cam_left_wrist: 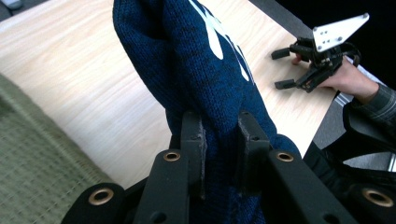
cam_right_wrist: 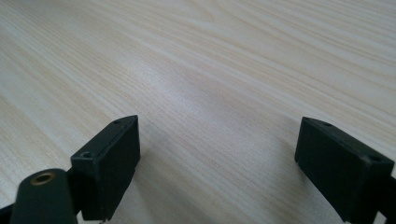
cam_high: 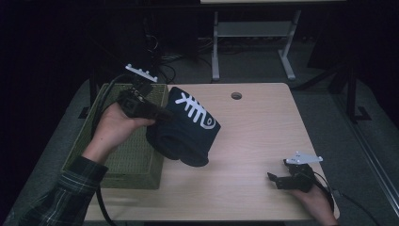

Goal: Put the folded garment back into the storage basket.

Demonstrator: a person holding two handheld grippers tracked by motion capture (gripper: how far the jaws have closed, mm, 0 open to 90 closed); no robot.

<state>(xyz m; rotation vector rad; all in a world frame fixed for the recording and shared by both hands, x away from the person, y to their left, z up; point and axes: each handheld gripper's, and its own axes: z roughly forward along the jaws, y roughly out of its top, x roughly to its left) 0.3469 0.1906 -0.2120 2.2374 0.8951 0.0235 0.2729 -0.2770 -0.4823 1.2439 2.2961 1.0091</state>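
Note:
A folded dark blue knitted garment (cam_high: 188,127) with a white fish-bone print hangs above the wooden table (cam_high: 254,141), beside a green woven basket (cam_high: 127,155). My left gripper (cam_high: 162,115) is shut on its edge; in the left gripper view the two black pads (cam_left_wrist: 194,140) pinch the blue knit (cam_left_wrist: 205,70) between them. My right gripper (cam_high: 275,181) rests low at the table's front right corner, open, and in the right gripper view its jaws stand wide apart over bare wood (cam_right_wrist: 210,93) with nothing between them. The right gripper (cam_left_wrist: 285,70) also appears far off in the left gripper view.
The green basket sits at the table's left edge, under my left forearm. A round cable hole (cam_high: 236,95) lies near the table's far edge. A white-legged table frame (cam_high: 254,47) stands on the floor beyond.

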